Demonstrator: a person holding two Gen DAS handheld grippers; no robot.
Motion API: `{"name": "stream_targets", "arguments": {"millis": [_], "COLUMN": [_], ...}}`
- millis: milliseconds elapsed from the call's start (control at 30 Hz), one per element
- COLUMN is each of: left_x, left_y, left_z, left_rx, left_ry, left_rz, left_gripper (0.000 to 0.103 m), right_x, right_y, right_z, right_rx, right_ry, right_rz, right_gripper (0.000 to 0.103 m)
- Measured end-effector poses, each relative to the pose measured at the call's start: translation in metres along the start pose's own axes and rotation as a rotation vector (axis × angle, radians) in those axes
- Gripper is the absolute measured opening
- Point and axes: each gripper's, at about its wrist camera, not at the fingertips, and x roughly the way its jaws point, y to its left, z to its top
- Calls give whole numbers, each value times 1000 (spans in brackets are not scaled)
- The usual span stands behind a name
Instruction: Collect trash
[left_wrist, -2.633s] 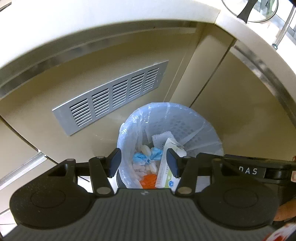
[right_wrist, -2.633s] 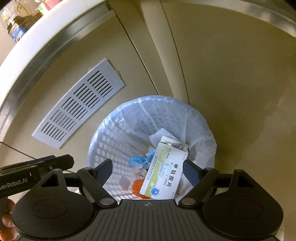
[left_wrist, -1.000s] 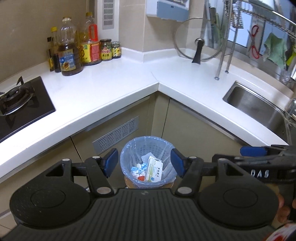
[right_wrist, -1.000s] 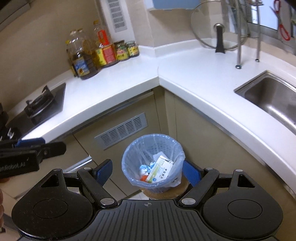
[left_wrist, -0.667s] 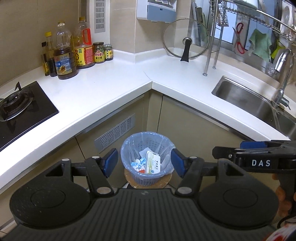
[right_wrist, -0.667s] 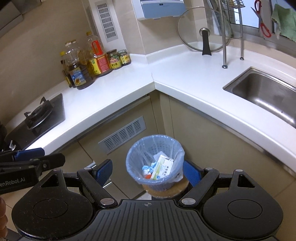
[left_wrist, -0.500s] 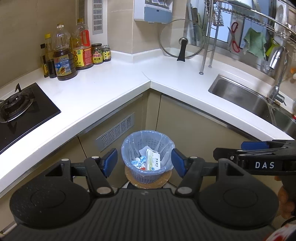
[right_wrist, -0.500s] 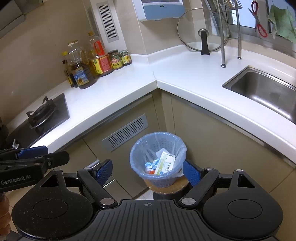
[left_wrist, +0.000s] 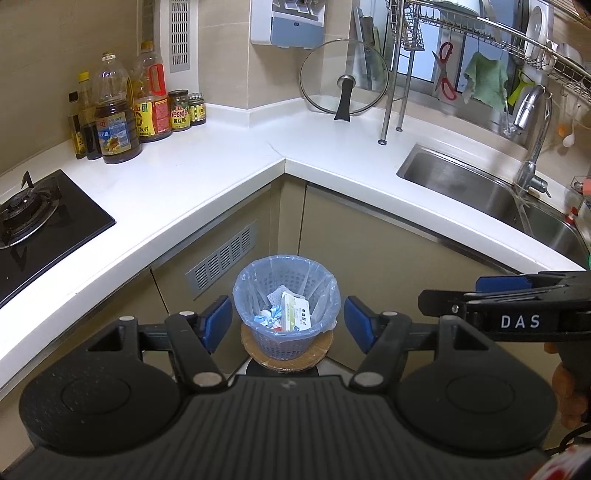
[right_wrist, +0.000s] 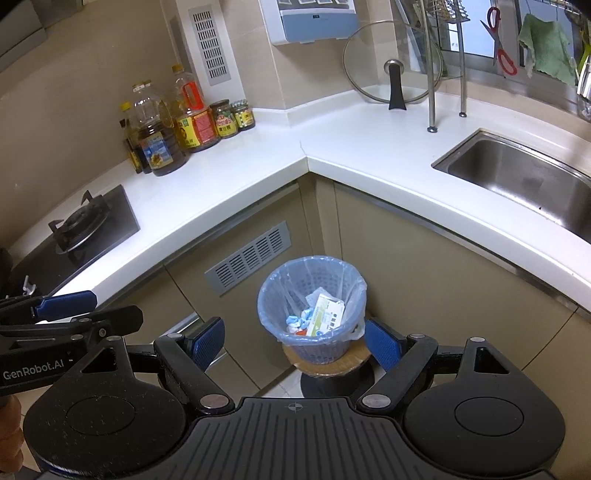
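With trash lying in the bin (left_wrist: 286, 310) at lower centre, both tools, left (left_wrist: 287, 324) still spreading, right (right_wrist: 294, 341) spread, hold nothing; next comes finding more trash.

1. The trash bin (left_wrist: 286, 306), a perforated basket lined with a blue bag, stands on a round base in front of the corner cabinets.
2. Inside the bin a white and green box (left_wrist: 296, 312) leans upright among crumpled scraps.
3. The left gripper (left_wrist: 287, 324) hangs above the bin, its jaws opening with nothing between them.
4. The right gripper (left_wrist: 498, 301) reaches in from the bin's right.
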Motion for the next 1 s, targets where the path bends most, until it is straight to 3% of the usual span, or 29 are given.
{"name": "stream_targets", "arguments": {"millis": [1000], "left_x": [-4], "left_y": [-3], "left_z": [-5], "left_rx": [-4], "left_ry": [9], "left_rz": [5], "left_gripper": [65], "right_x": [0], "right_y": [1], "right_z": [-3], "right_rx": [-9], "right_ry": [14], "right_rz": [11], "right_gripper": [83]}}
